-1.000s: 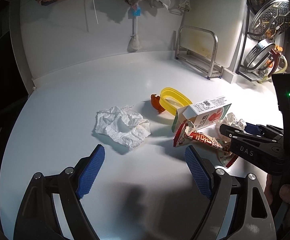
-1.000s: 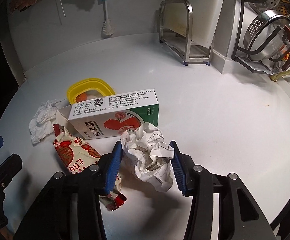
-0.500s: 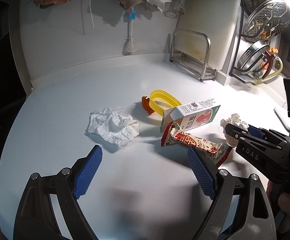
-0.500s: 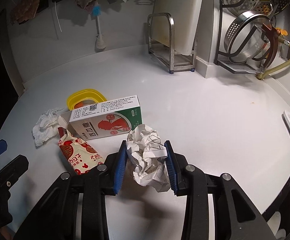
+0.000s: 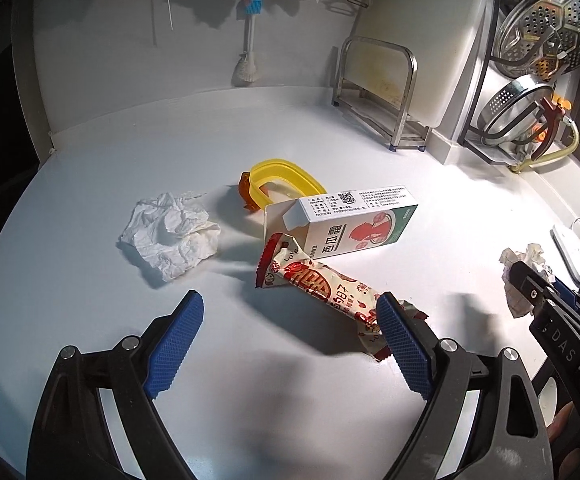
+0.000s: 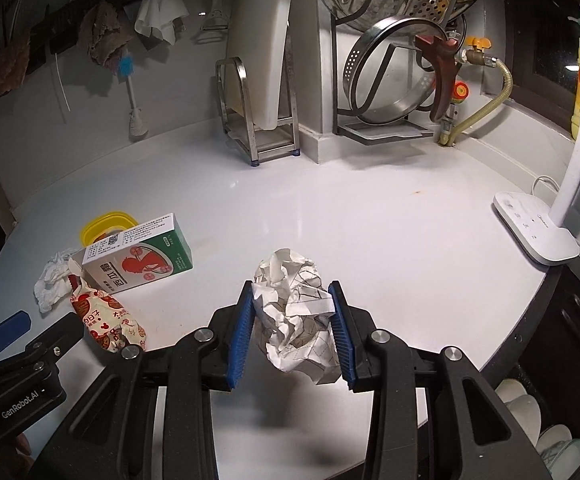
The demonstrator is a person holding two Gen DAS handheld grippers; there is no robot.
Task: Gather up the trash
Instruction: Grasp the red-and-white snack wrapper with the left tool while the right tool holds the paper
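Status: one item secured, four remaining. The right gripper (image 6: pixel 292 326) clamps the paper ball (image 6: pixel 296 312), apparently lifted clear of the counter (image 6: pixel 370 220). At its 10 o'clock lie the carton (image 6: pixel 138 256), wrapper (image 6: pixel 104 316), tissue (image 6: pixel 52 280) and yellow lid (image 6: pixel 106 222). The left gripper (image 5: pixel 290 340) hovers low, jaws wide, wrapper end touching its right pad.

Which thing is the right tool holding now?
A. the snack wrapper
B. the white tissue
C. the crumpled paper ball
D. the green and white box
C: in the right wrist view, the right tool is shut on the crumpled paper ball, with both blue pads pressing its sides.
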